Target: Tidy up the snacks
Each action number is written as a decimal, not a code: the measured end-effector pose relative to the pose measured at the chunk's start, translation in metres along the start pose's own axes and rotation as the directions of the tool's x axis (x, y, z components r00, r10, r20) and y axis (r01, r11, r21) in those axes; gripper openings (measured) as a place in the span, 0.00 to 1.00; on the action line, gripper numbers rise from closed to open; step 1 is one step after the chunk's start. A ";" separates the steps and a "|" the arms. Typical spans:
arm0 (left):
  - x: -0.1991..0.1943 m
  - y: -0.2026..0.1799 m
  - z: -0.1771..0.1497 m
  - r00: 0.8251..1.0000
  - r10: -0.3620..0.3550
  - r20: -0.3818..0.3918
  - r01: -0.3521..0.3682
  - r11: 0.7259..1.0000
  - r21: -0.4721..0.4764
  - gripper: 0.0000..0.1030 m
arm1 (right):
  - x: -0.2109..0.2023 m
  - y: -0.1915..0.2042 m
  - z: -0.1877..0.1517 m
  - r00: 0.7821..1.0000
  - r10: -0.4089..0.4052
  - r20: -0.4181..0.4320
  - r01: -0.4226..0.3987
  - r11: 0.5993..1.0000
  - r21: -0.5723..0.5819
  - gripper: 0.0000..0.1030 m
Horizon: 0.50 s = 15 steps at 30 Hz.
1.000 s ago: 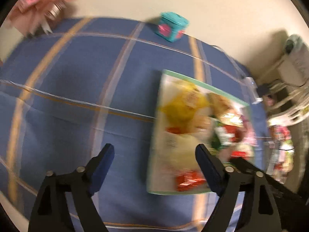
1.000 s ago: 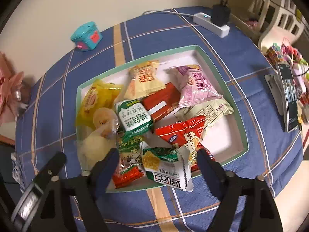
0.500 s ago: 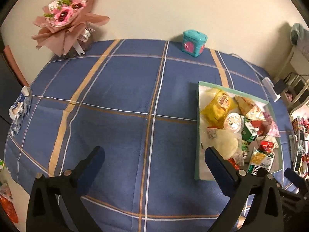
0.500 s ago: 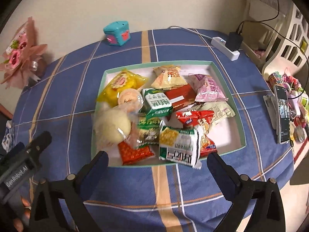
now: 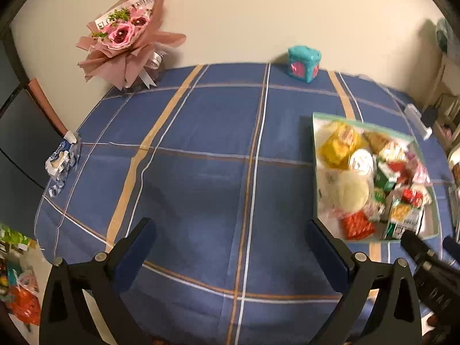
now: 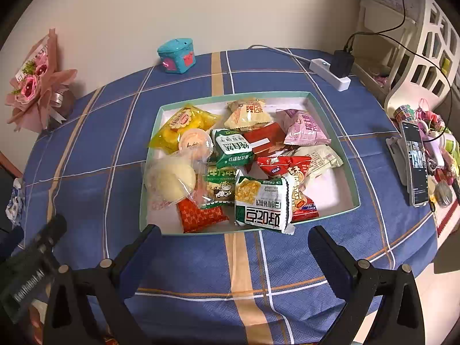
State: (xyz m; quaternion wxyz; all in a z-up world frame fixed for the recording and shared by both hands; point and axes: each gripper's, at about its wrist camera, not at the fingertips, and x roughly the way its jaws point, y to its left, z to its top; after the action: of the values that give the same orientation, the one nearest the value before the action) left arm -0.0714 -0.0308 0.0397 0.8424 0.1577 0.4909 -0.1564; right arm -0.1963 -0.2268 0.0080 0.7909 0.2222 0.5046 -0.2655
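A shallow box with a mint-green rim (image 6: 349,169) sits on the blue plaid tablecloth and holds several snack packs. Among them are a yellow pack (image 6: 179,126), a round pale bun in clear wrap (image 6: 169,179), a green and white pack (image 6: 260,204) lying over the near rim, and a pink pack (image 6: 304,128). My right gripper (image 6: 233,247) is open and empty, above the cloth just in front of the box. My left gripper (image 5: 230,238) is open and empty over bare cloth, with the box (image 5: 315,172) to its right.
A pink flower bouquet (image 5: 126,37) and a teal toy box (image 5: 303,63) stand at the table's back edge. A white power strip (image 6: 330,72) lies behind the snack box. A phone on a stand (image 6: 414,164) and small trinkets are at the right edge. A crumpled wrapper (image 5: 61,158) lies at the left edge.
Both grippers have pulled back and up from the box, so more of the table shows. The left view has swung left, away from the box. Both grippers stayed open.
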 end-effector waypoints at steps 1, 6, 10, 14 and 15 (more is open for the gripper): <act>0.001 -0.001 -0.001 1.000 0.000 -0.010 0.000 1.000 0.007 1.00 | 0.000 0.000 0.000 1.000 0.001 -0.001 -0.001 1.000 -0.002 1.00; 0.012 -0.001 -0.003 0.997 0.010 -0.070 -0.009 1.000 0.023 1.00 | 0.001 0.002 0.001 1.000 -0.002 -0.003 0.002 1.000 -0.010 1.00; 0.017 0.003 -0.003 0.995 0.010 -0.096 -0.009 1.000 0.012 1.00 | 0.001 0.004 0.001 1.000 -0.012 -0.004 0.012 1.000 -0.019 1.00; 0.018 0.009 -0.002 0.995 0.018 -0.101 -0.019 1.000 -0.006 1.00 | 0.000 0.007 0.001 1.000 -0.019 -0.002 0.018 0.999 -0.035 1.00; 0.018 0.010 -0.002 0.995 0.017 -0.102 -0.018 1.000 -0.010 1.00 | 0.000 0.007 0.001 1.000 -0.021 -0.001 0.021 0.999 -0.035 1.00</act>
State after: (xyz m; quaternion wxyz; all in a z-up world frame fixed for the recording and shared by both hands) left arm -0.0598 -0.0231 0.0241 0.8185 0.1651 0.5327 -0.1382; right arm -0.1909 -0.2218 0.0093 0.7916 0.2031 0.5119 -0.2646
